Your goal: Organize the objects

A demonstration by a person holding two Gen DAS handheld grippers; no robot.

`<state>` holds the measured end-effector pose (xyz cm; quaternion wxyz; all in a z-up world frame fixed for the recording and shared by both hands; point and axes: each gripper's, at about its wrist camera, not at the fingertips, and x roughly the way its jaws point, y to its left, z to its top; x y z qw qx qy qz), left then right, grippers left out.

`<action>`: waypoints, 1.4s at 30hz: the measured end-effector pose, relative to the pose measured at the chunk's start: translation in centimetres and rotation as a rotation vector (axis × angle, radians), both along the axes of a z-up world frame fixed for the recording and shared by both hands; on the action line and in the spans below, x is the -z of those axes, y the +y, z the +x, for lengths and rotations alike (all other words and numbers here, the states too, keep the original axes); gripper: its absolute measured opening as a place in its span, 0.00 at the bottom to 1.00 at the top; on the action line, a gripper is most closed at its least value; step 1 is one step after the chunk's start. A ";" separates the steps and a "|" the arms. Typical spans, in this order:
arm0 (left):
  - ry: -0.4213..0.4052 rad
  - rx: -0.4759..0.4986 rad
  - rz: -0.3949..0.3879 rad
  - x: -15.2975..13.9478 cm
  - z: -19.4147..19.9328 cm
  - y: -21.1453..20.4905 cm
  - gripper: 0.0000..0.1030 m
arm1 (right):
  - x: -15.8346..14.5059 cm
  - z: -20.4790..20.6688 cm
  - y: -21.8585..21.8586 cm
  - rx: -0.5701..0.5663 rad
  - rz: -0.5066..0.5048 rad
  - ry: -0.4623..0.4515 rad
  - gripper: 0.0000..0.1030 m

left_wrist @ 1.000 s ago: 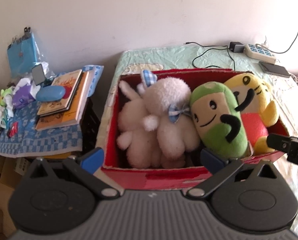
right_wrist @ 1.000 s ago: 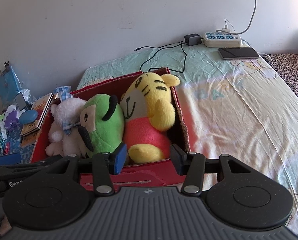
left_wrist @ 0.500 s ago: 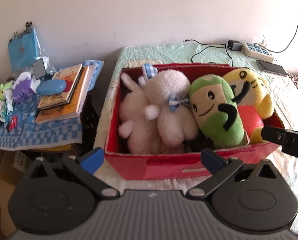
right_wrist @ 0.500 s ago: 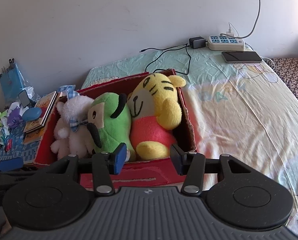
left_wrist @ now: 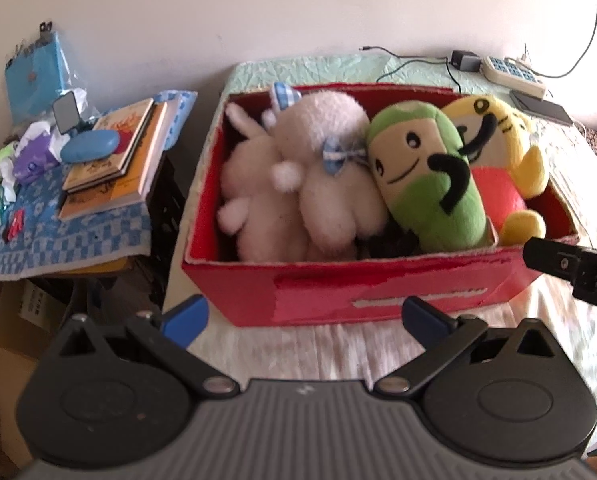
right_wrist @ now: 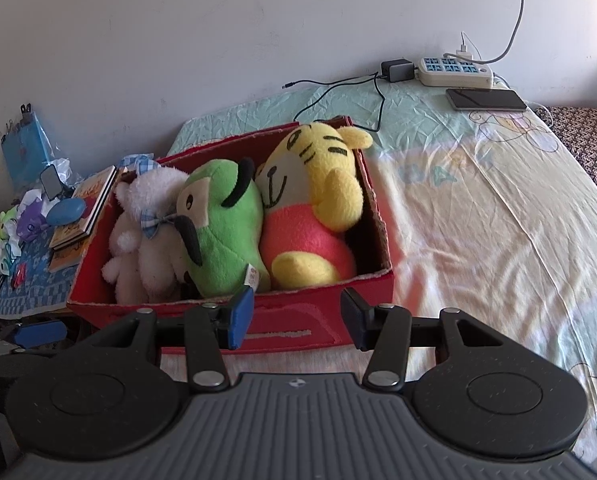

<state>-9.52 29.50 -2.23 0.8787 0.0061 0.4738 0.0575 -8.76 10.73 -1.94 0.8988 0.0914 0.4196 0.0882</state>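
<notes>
A red box (left_wrist: 338,288) stands on the bed and holds a white plush (left_wrist: 318,176), a green plush (left_wrist: 426,184) and a yellow tiger plush (left_wrist: 498,140). My left gripper (left_wrist: 302,314) hovers just in front of the box's front wall, jaws wide open and empty. My right gripper (right_wrist: 297,314) hangs before the box's (right_wrist: 378,220) front right part, open about halfway, nothing between its pads. The white plush (right_wrist: 146,232), green plush (right_wrist: 218,232) and tiger (right_wrist: 318,200) lie side by side. A finger of the right gripper (left_wrist: 570,268) shows at the box's right corner.
Left of the bed, a side table with a blue checked cloth (left_wrist: 70,236) carries stacked books (left_wrist: 114,160), a blue case (left_wrist: 90,146) and small clutter. A power strip (right_wrist: 454,70), a phone (right_wrist: 486,99) and a black cable (right_wrist: 338,92) lie at the bed's far end.
Both grippers have drawn back a little from the box, so its front wall now shows in full beyond the fingertips. Jaw openings look the same.
</notes>
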 end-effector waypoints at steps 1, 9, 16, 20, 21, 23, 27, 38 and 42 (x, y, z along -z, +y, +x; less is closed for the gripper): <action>0.005 0.003 -0.001 0.2 0.0 -0.1 1.00 | 0.1 0.0 -0.1 0.000 0.000 0.004 0.50; 0.045 0.007 -0.011 1.5 0.1 -0.2 1.00 | 0.8 -0.3 0.0 -0.011 -0.006 0.035 0.50; 0.080 0.005 -0.024 2.6 0.2 -0.3 1.00 | 1.9 -0.2 0.2 -0.015 -0.020 0.073 0.50; 0.098 0.003 -0.028 3.2 0.2 -0.3 1.00 | 2.5 -0.2 0.5 -0.021 -0.024 0.093 0.50; 0.099 0.001 -0.025 3.3 0.3 -0.3 1.00 | 2.6 -0.2 0.5 -0.022 -0.026 0.097 0.50; 0.102 -0.001 -0.022 3.5 0.4 -0.2 1.00 | 2.7 -0.1 0.6 -0.024 -0.027 0.101 0.50; 0.110 -0.004 -0.019 3.7 0.5 -0.1 1.00 | 2.9 0.1 0.7 -0.019 -0.029 0.106 0.51; 0.126 -0.007 -0.018 4.3 1.1 0.3 0.99 | 3.3 0.6 1.1 -0.023 -0.033 0.119 0.51; 0.119 0.003 -0.023 4.3 1.2 0.1 0.99 | 3.5 0.7 1.1 -0.020 -0.036 0.126 0.51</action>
